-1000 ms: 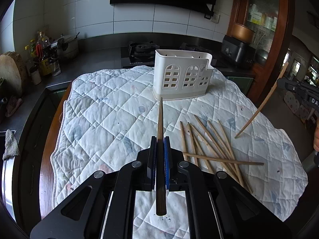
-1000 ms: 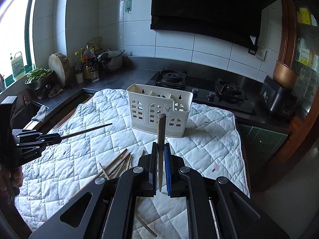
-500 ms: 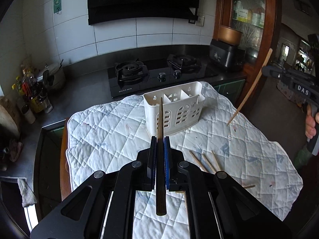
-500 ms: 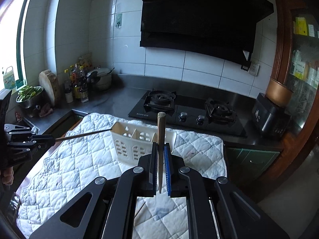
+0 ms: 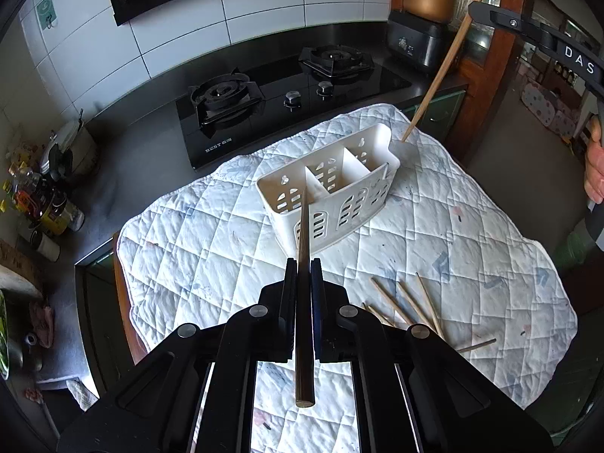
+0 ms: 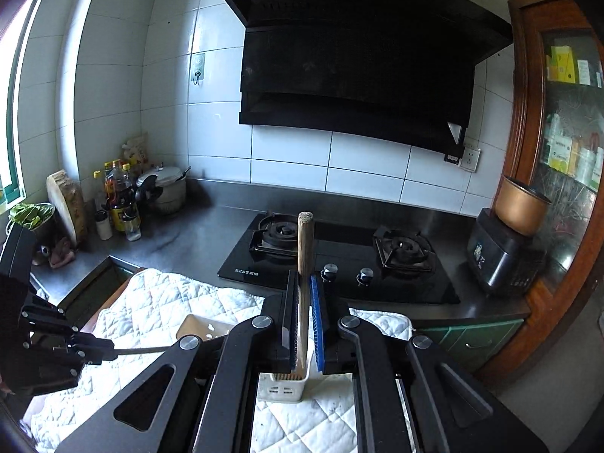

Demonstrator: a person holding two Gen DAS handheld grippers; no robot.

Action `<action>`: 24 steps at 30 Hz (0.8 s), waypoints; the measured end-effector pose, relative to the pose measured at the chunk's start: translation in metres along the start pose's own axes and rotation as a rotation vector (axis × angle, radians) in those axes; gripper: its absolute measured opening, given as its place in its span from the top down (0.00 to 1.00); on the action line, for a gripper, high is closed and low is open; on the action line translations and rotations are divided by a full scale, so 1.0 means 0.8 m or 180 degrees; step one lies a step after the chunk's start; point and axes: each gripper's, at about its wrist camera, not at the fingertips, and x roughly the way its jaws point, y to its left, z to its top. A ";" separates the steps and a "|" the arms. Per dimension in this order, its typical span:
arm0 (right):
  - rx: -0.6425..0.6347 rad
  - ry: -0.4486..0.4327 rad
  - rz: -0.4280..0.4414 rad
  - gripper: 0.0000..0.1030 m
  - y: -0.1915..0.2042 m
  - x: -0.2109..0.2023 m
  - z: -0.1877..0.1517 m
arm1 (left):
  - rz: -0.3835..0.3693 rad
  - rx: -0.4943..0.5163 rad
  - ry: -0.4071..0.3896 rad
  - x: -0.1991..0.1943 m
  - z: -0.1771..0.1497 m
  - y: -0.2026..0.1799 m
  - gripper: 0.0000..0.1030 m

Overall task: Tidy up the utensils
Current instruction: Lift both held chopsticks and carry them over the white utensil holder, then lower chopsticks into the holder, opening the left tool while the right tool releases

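A white three-compartment utensil holder (image 5: 332, 196) stands on a white quilted cloth (image 5: 211, 249). My left gripper (image 5: 304, 268) is shut on a dark chopstick (image 5: 305, 324) whose tip points at the holder's left compartment from above. My right gripper (image 6: 303, 294) is shut on a lighter wooden chopstick (image 6: 305, 249), held steeply; in the left wrist view this chopstick (image 5: 441, 71) has its tip just beyond the holder's right end. Several loose chopsticks (image 5: 407, 302) lie on the cloth near me. The holder's rim (image 6: 204, 330) shows low in the right wrist view.
A black gas stove (image 5: 279, 102) sits behind the cloth on the dark counter. Bottles and a pot (image 5: 56, 173) stand at the left. A black cooker (image 5: 415, 41) and a wooden cabinet are at the right. A range hood (image 6: 358, 56) hangs above.
Both grippers have risen and tilted down over the holder. The right chopstick's tip has come close to the holder's right end; the left chopstick now points into the left compartment.
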 end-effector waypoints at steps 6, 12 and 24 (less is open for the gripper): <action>0.0096 0.0195 0.0044 0.93 -0.001 0.046 -0.003 | 0.0057 0.0161 0.0213 0.020 0.031 -0.004 0.94; 0.0111 0.0428 0.0053 0.93 0.009 0.085 -0.024 | 0.0084 0.0212 0.0287 0.034 0.060 -0.008 0.94; 0.0201 0.0651 0.0113 0.93 0.011 0.127 -0.060 | -0.0119 -0.0108 -0.0319 -0.004 0.045 0.005 0.90</action>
